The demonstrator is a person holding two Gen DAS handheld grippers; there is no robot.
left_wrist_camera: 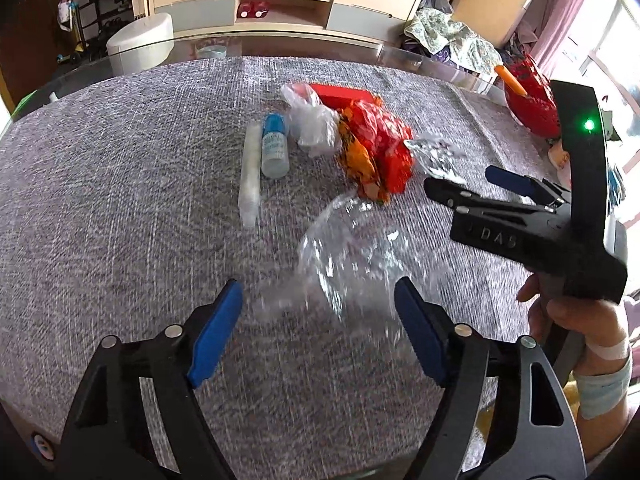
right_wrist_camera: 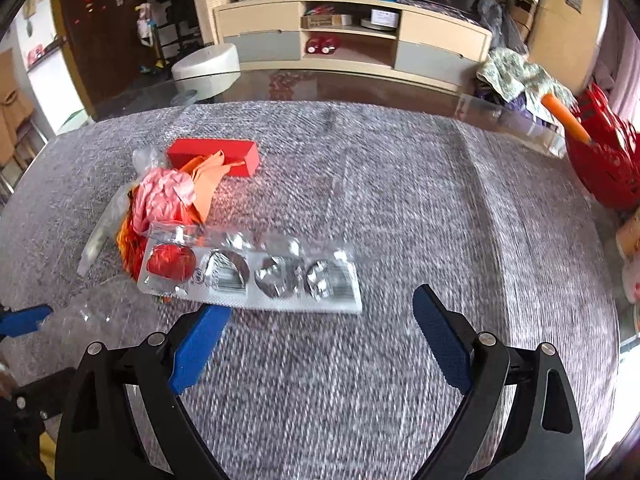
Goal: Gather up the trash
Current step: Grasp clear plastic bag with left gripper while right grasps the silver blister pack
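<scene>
A crumpled clear plastic wrap [left_wrist_camera: 352, 248] lies on the grey cloth, its near end between the tips of my left gripper [left_wrist_camera: 320, 320]. That gripper is open and its blue pads do not press on the wrap. A silver blister pack [right_wrist_camera: 252, 276] with one red sweet lies just ahead of my right gripper [right_wrist_camera: 320, 332], which is open with nothing between its fingers. In the left wrist view the right gripper [left_wrist_camera: 460, 178] hangs beside the pack's end [left_wrist_camera: 436, 156]. Behind lie a red-orange wrapper [left_wrist_camera: 376, 148], a white bag [left_wrist_camera: 312, 120], a blue-capped bottle [left_wrist_camera: 274, 148] and a clear tube [left_wrist_camera: 250, 176].
A red box [right_wrist_camera: 214, 154] sits behind the pile, with pink paper [right_wrist_camera: 164, 196] and orange paper [right_wrist_camera: 208, 176] against it. A red basket [right_wrist_camera: 604, 164] stands at the table's right edge. The grey cloth [right_wrist_camera: 400, 200] is bare to the right. A cabinet [right_wrist_camera: 352, 40] stands beyond the table.
</scene>
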